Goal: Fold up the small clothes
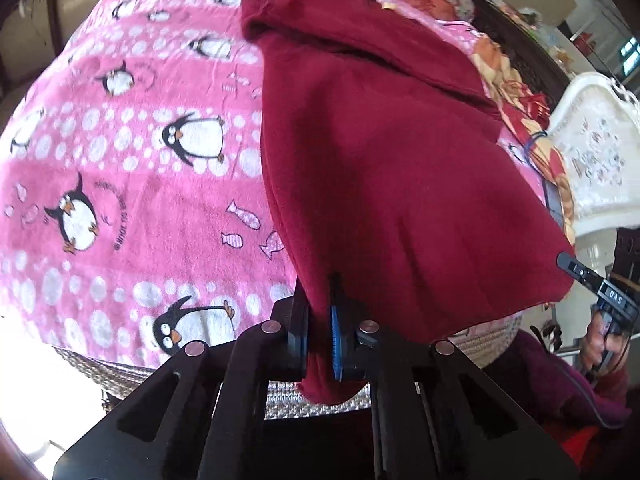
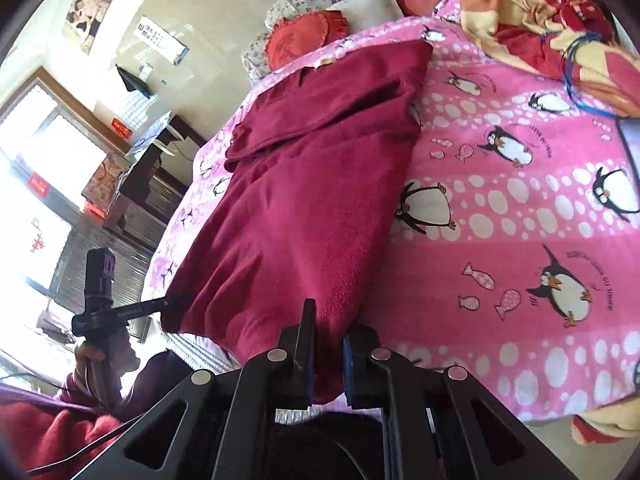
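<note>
Now the garment point(image 1: 380, 152), dark red fleece, lies lengthwise on the pink penguin blanket point(image 1: 132, 152) covering the bed, its near hem lifted. Each gripper, left point(image 1: 320, 340) and right point(image 2: 326, 356), has its jaws closed on a hem corner.

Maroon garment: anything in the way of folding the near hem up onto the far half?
Nothing visible. The left gripper and the right gripper each clamp a near corner of the maroon garment. Its far half lies on the penguin blanket with nothing on top; the red cushion sits beyond it.
</note>
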The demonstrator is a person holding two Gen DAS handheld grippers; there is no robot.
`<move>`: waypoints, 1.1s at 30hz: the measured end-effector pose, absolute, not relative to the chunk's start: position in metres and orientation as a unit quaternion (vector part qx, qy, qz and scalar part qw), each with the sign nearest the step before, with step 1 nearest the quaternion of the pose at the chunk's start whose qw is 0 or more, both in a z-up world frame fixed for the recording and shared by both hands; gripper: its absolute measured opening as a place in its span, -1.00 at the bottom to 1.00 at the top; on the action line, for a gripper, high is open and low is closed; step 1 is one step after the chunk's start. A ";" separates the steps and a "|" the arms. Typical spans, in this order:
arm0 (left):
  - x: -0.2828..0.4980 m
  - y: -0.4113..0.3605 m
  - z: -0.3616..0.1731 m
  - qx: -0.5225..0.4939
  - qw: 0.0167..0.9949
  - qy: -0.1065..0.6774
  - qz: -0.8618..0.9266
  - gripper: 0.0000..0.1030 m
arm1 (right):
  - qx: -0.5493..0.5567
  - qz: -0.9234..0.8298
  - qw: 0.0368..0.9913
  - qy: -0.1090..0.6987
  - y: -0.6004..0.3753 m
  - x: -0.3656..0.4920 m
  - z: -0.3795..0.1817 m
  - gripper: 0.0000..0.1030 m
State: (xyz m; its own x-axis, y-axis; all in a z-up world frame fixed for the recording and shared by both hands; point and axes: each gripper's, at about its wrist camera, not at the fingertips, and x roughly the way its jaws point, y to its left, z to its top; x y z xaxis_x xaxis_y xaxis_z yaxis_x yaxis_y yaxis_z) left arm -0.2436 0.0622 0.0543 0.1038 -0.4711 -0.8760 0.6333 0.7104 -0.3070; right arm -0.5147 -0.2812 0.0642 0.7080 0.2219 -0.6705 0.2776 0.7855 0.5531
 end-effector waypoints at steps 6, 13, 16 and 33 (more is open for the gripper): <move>-0.240 0.064 0.039 0.073 0.736 0.574 -0.351 -0.86 | 0.332 -0.022 0.843 0.423 -0.282 -0.508 0.041 -0.82; -0.244 0.054 0.035 0.089 0.745 0.572 -0.330 -0.72 | 0.352 -0.020 0.834 0.425 -0.286 -0.512 0.028 -0.53; -0.242 0.051 0.029 0.085 0.745 0.581 -0.316 -0.58 | 0.348 -0.009 0.833 0.430 -0.282 -0.509 0.028 -0.42; -0.241 0.025 0.023 0.104 0.748 0.572 -0.319 -0.23 | 0.348 0.018 0.831 0.433 -0.279 -0.498 0.028 -0.37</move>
State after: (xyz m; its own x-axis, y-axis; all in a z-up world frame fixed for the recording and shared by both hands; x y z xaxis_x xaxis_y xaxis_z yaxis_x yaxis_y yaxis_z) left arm -0.2409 0.0254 0.0230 0.1421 -0.3593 -0.9223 0.5971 0.7743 -0.2097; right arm -0.4977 -0.2787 0.0277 0.6237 0.3321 -0.7076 0.2718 0.7567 0.5946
